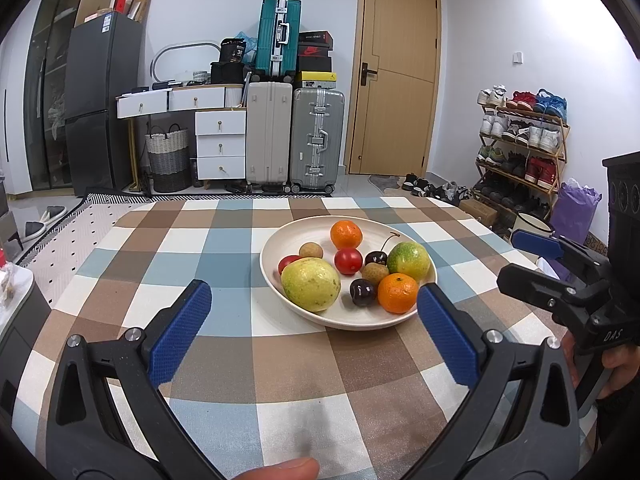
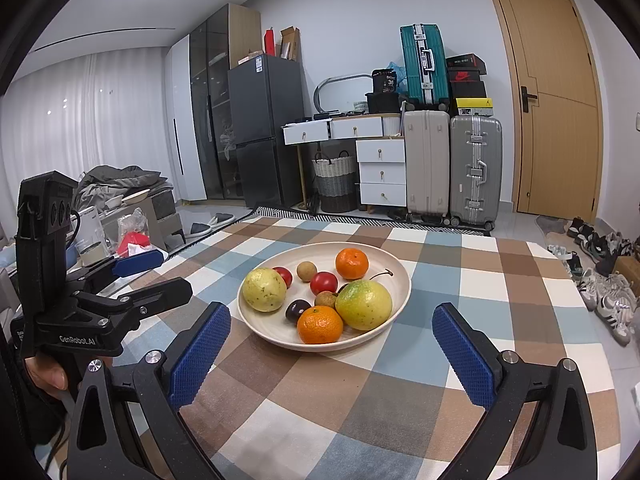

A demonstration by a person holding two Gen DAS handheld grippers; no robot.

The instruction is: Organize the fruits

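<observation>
left claw (image 1: 314,322): spread, empty | right claw (image 2: 332,344): spread, empty

Your surfaces, itemised. Tablecloth (image 1: 224,248): matt woven cloth, checked. Plate (image 2: 256,320): smooth cream, low sheen (ceramic or plastic, you cannot tell). Tomato (image 1: 348,261): glossy skin. Near orange (image 2: 320,325): dimpled peel. Left gripper (image 1: 314,320): matt black plastic arms, bright metal screws, blue pads (image 1: 182,332) with knurled texture. Right gripper (image 2: 332,348): the same finish. Door (image 1: 396,76): smooth wood look.
</observation>
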